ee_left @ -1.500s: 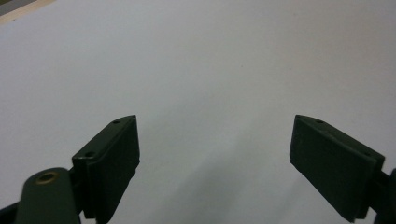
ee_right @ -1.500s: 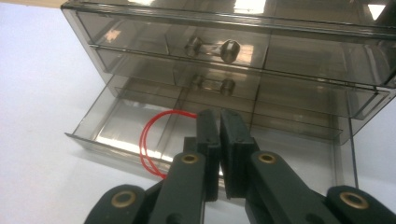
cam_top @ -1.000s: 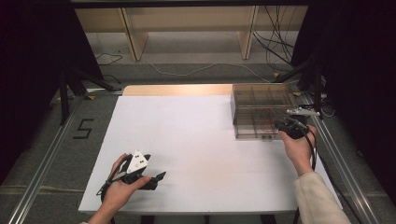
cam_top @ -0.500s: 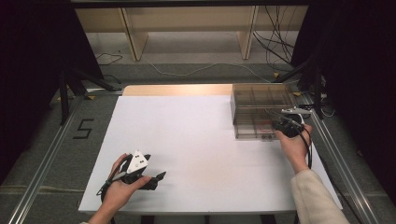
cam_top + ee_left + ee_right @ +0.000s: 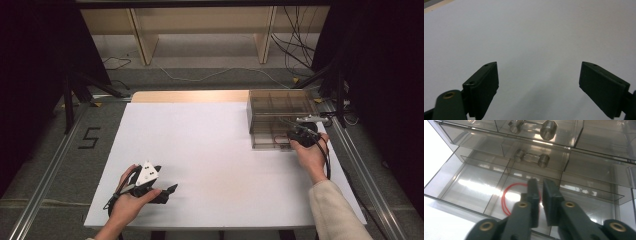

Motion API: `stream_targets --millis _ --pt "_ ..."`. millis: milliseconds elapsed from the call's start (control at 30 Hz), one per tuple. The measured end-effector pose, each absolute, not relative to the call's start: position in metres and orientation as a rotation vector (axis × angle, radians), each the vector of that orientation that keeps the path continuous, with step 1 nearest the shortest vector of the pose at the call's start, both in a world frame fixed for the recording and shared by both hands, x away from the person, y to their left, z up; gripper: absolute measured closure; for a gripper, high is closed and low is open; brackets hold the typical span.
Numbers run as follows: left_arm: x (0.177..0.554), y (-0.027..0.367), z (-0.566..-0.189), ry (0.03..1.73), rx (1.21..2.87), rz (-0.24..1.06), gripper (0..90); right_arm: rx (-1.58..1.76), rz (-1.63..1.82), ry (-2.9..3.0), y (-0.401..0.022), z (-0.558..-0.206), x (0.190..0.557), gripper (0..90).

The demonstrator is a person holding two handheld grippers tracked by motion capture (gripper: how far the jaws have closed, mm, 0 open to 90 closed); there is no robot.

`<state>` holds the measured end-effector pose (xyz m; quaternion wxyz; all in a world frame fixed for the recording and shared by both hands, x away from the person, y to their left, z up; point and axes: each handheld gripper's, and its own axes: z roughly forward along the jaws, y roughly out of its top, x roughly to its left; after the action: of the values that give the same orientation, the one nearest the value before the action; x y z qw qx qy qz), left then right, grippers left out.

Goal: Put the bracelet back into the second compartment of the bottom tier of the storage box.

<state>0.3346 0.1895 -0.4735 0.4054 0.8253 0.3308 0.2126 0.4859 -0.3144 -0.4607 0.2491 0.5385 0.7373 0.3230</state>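
A clear smoky plastic drawer cabinet (image 5: 280,105) stands at the table's far right. Its lowest drawer (image 5: 471,185) is pulled out, and a red rubber band (image 5: 506,195) lies in its middle compartment. My right gripper (image 5: 300,134) hovers over that open drawer. In the right gripper view its jaws (image 5: 540,181) stand nearly together above the band, with a thin gap and nothing visibly pinched; part of the band is hidden behind the left jaw. My left gripper (image 5: 170,190) rests low at the table's near left. In the left gripper view it (image 5: 539,75) is wide open over bare white table.
The white table top (image 5: 210,150) has a wooden strip (image 5: 190,96) along its far edge. Shut drawers above the open one carry metal bar handles (image 5: 530,157). Metal rails (image 5: 47,165) run along both sides of the table, and cables lie on the floor behind.
My right gripper has moved a little to the left and forward, over the open drawer. The left gripper has stayed where it was.
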Motion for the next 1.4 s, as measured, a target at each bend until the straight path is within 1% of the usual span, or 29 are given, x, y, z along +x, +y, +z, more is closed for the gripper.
stream_targets --millis 33,133,167,200,233,267,367,400,467,500,533,567,733,800,933,1133,1400 --pt "0.335 0.190 -0.473 0.834 2.083 0.538 15.8 1.467 0.880 2.008 -0.314 -0.461 0.486 77.9" --pt "0.335 0.190 -0.473 0.833 2.085 0.539 15.8 1.471 0.886 1.988 -0.315 -0.459 0.485 68.2" --pt "0.335 0.190 -0.473 0.833 2.084 0.538 15.9 1.481 0.887 1.972 -0.316 -0.458 0.484 60.0" --pt "0.334 0.190 -0.473 0.833 2.083 0.538 15.9 1.481 0.887 1.972 -0.316 -0.458 0.484 60.0" --pt "0.334 0.190 -0.473 0.833 2.084 0.539 15.9 1.490 0.890 1.965 -0.316 -0.456 0.483 54.9" --pt "0.334 0.190 -0.473 0.833 2.084 0.539 15.9 1.490 0.890 1.965 -0.316 -0.456 0.483 54.9" --pt "0.334 0.190 -0.473 0.833 2.085 0.539 15.8 1.500 0.903 1.963 -0.317 -0.454 0.482 47.9" --pt "0.334 0.190 -0.473 0.833 2.084 0.539 15.9 1.507 0.913 1.974 -0.317 -0.453 0.481 44.3" --pt "0.334 0.190 -0.473 0.834 2.084 0.539 15.9 1.512 0.914 1.977 -0.317 -0.453 0.480 42.9" --pt "0.334 0.190 -0.473 0.834 2.084 0.539 15.8 1.510 0.911 1.981 -0.317 -0.452 0.479 41.2" --pt "0.334 0.189 -0.473 0.833 2.085 0.539 15.8 1.503 0.924 1.993 -0.317 -0.450 0.477 37.6" --pt "0.334 0.189 -0.473 0.832 2.086 0.540 15.8 1.503 0.924 1.993 -0.317 -0.450 0.477 37.6" --pt "0.334 0.190 -0.473 0.831 2.088 0.541 15.8 1.469 0.938 2.037 -0.314 -0.445 0.470 31.2" --pt "0.334 0.189 -0.473 0.834 2.084 0.540 15.8 1.458 0.937 2.068 -0.312 -0.441 0.463 28.5" --pt "0.333 0.189 -0.473 0.836 2.081 0.540 15.8 1.448 0.960 2.109 -0.308 -0.439 0.452 27.6" --pt "0.333 0.189 -0.473 0.832 2.083 0.537 15.8 1.379 1.036 2.169 -0.300 -0.440 0.425 26.2" --pt "0.332 0.186 -0.473 0.826 2.082 0.522 15.8 1.283 1.137 2.245 -0.296 -0.451 0.379 23.3"
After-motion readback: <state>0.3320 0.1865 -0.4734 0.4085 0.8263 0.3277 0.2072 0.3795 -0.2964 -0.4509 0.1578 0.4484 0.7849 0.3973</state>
